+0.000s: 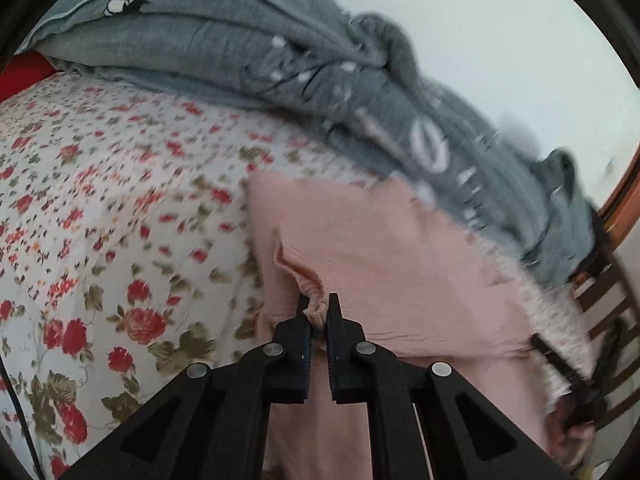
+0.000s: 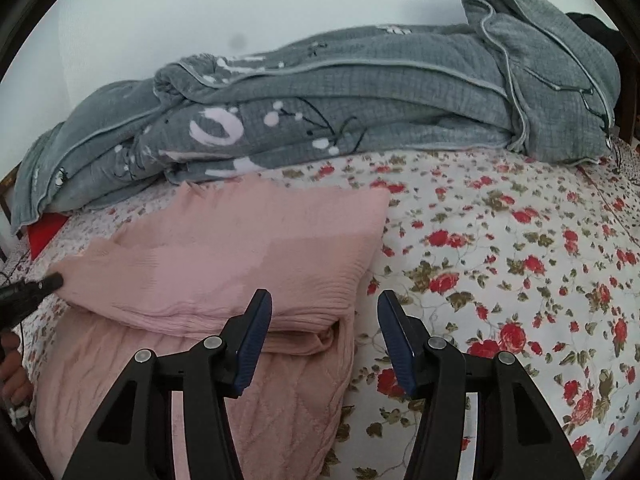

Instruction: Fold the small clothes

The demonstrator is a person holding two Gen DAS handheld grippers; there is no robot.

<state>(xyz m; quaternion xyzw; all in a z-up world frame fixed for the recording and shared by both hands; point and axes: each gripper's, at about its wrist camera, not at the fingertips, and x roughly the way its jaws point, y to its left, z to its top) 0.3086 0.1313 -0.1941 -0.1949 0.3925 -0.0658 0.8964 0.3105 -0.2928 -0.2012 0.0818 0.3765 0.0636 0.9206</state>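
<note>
1. Lying on a bed with a white sheet printed with red flowers [image 2: 500,240], a pink garment [image 2: 248,240] is spread flat, with one layer folded back over another.
2. Left gripper [image 1: 318,306]: its black jaws are clenched on a bunched ridge of the pink garment's edge, with cloth pinched between the pads. In the right wrist view this gripper shows only as a dark tip at the garment's far left corner, with a person's hand [image 2: 12,364] behind it.
3. Right gripper [image 2: 325,312]: its jaws stand released, apart from each other, hovering over the garment's right edge where the folded layers meet the sheet. The left finger [image 2: 252,344] is over pink cloth, the right finger [image 2: 396,344] over bare floral sheet. Nothing is pinched between them.
4. A rumpled grey quilted blanket [image 2: 360,92] with white and black markings is heaped along the far edge of the bed, against a pale wall [image 2: 240,8]. Its near edge lies just beside the garment's far edge; in the left wrist view it appears to overlap the garment's far corner, though blur makes this unsure.
5. Something red [image 2: 44,232] shows beneath the blanket at the bed's far left corner.
6. Dark wooden slats [image 1: 608,292], a chair or bed frame, stand past the bed's edge in the left wrist view.
</note>
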